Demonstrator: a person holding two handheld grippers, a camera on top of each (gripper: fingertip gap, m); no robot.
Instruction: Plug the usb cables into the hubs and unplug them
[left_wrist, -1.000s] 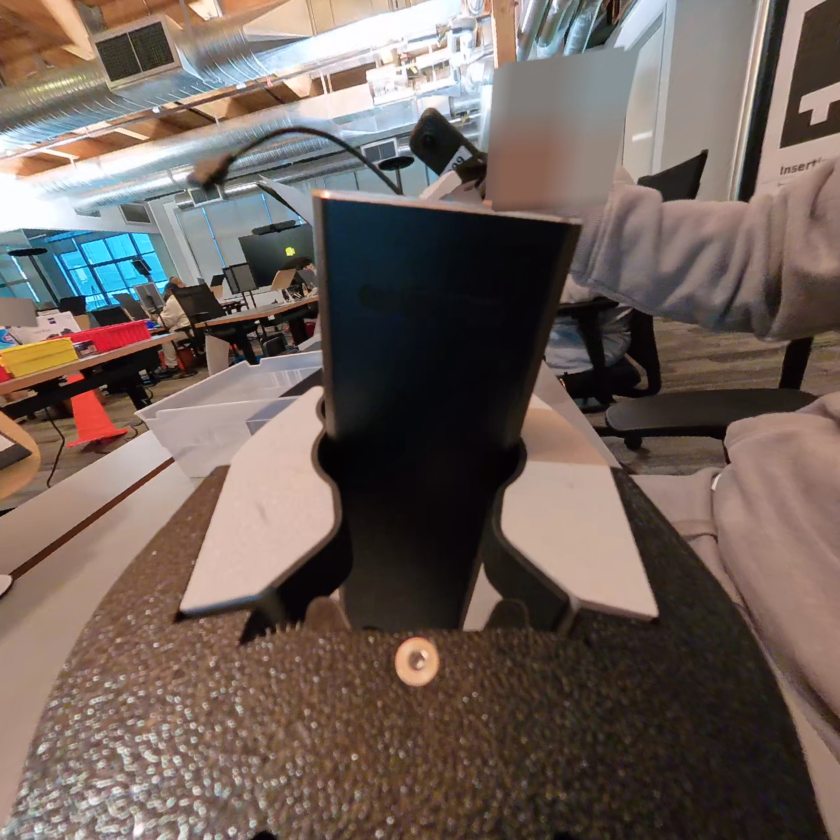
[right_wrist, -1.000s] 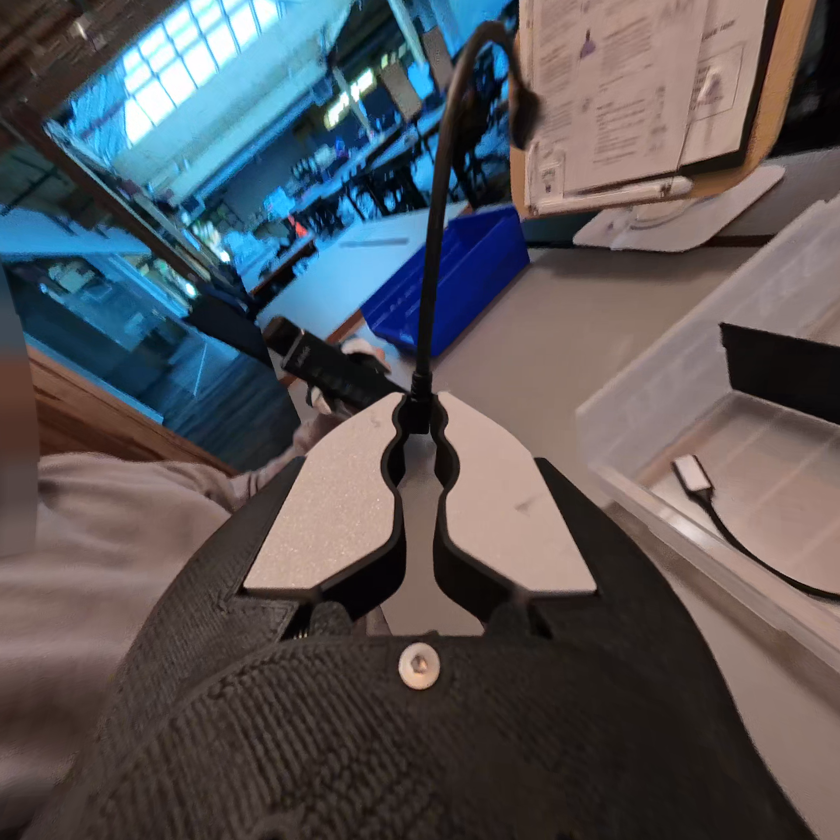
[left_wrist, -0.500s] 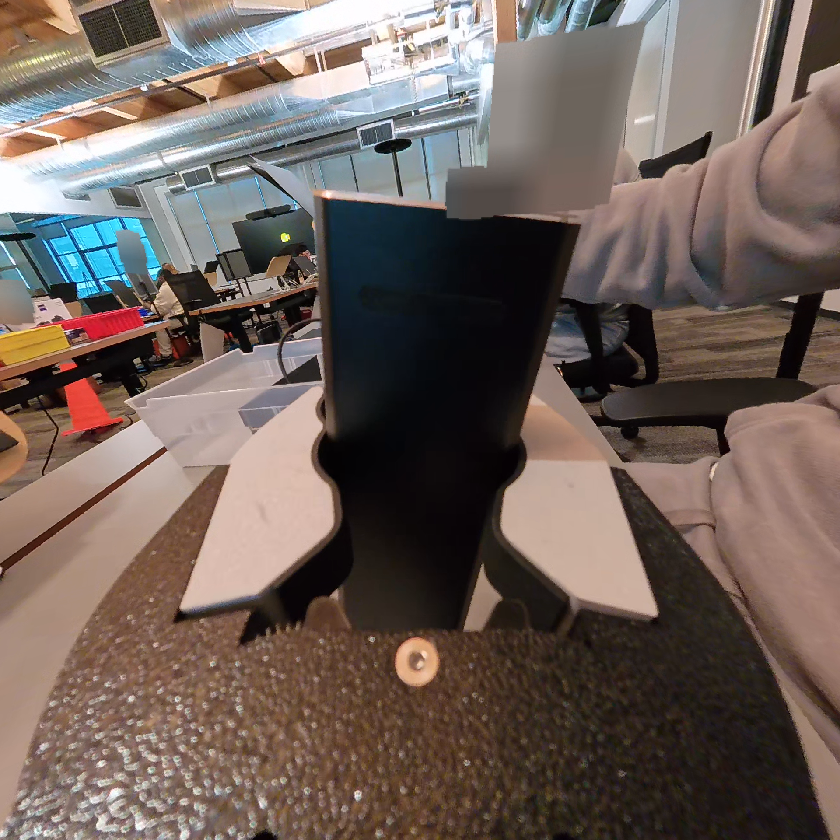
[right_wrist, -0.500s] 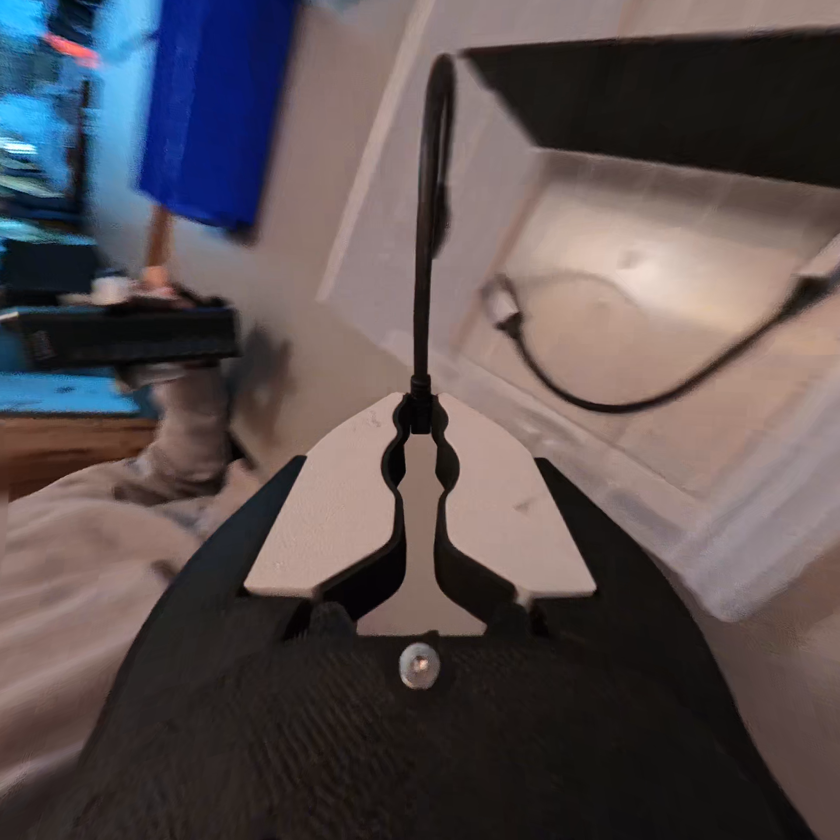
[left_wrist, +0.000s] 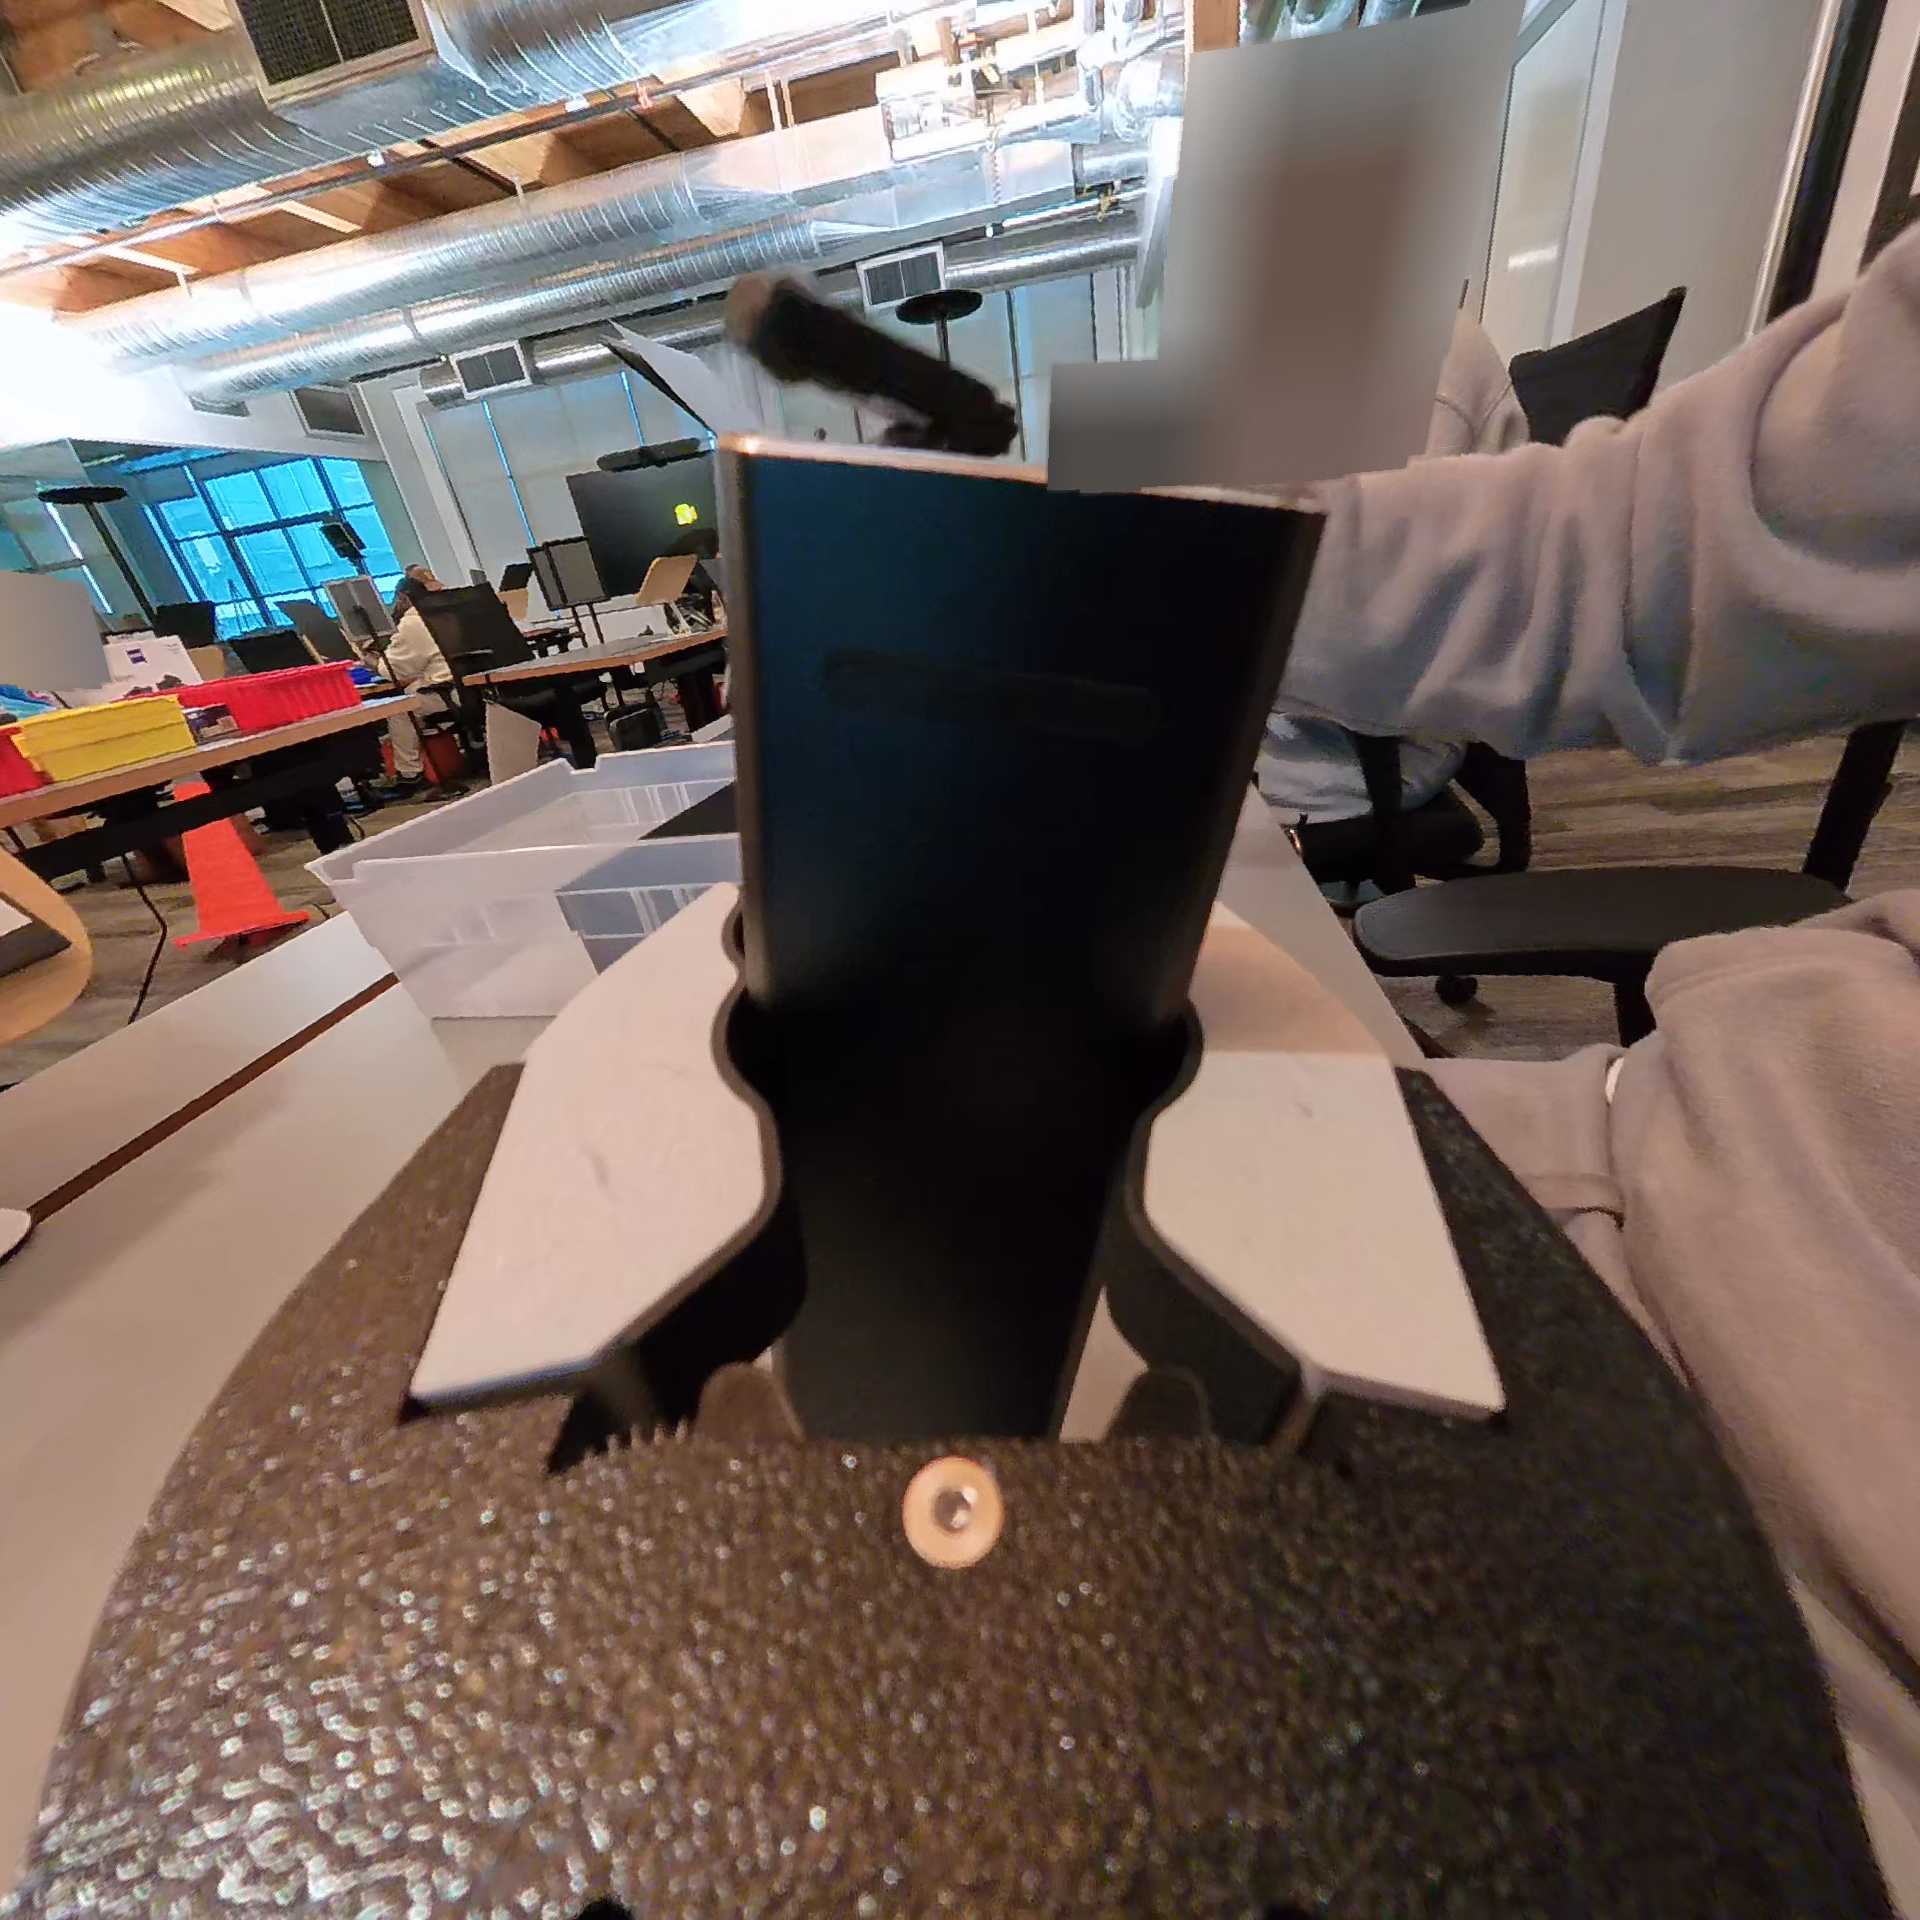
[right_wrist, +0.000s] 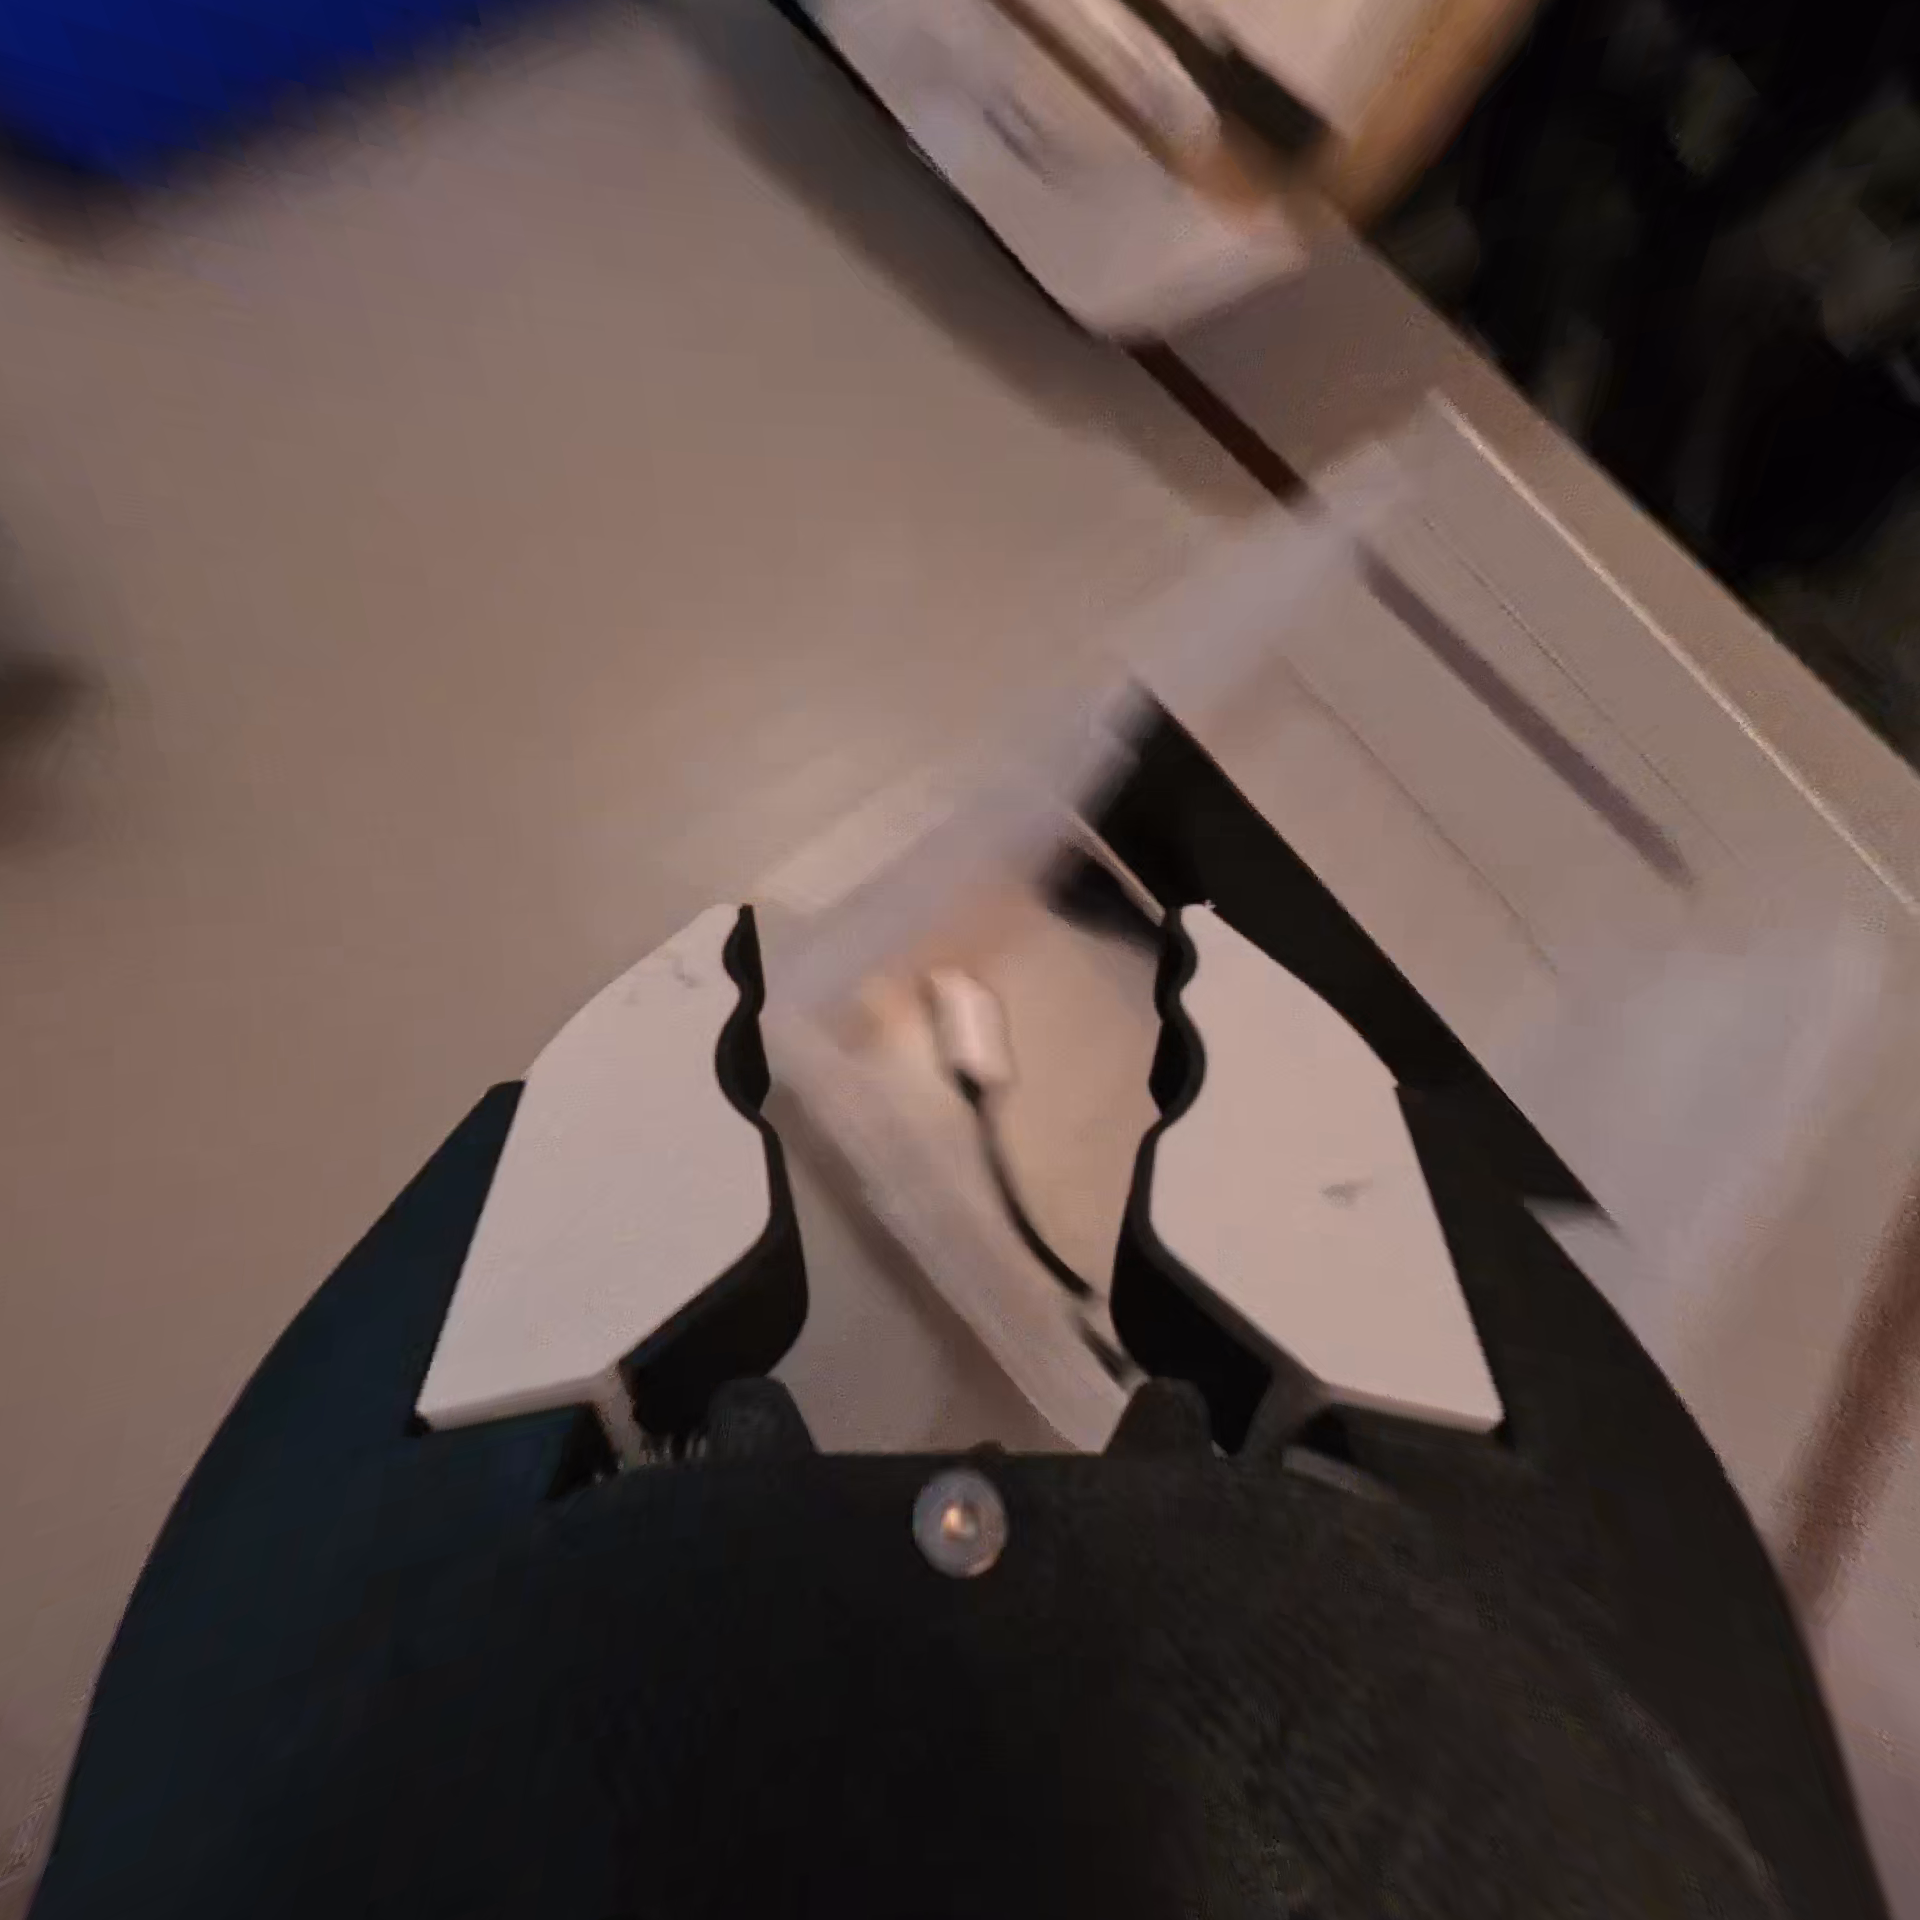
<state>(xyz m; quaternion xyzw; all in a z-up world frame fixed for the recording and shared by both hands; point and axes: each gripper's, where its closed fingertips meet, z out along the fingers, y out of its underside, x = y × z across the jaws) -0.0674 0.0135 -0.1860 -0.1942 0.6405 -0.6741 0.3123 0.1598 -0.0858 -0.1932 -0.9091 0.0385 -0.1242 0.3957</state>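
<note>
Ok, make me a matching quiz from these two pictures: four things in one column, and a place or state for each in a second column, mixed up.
Things:
1. left claw
2. right claw
3. traffic cone
4. silver plug

Places or states:
A. orange, standing on the floor at far left
B. open, holding nothing
C. shut on the dark hub
D. lying in the clear bin, seen between two open fingers

Pairs: 1-C, 2-B, 3-A, 4-D
</note>
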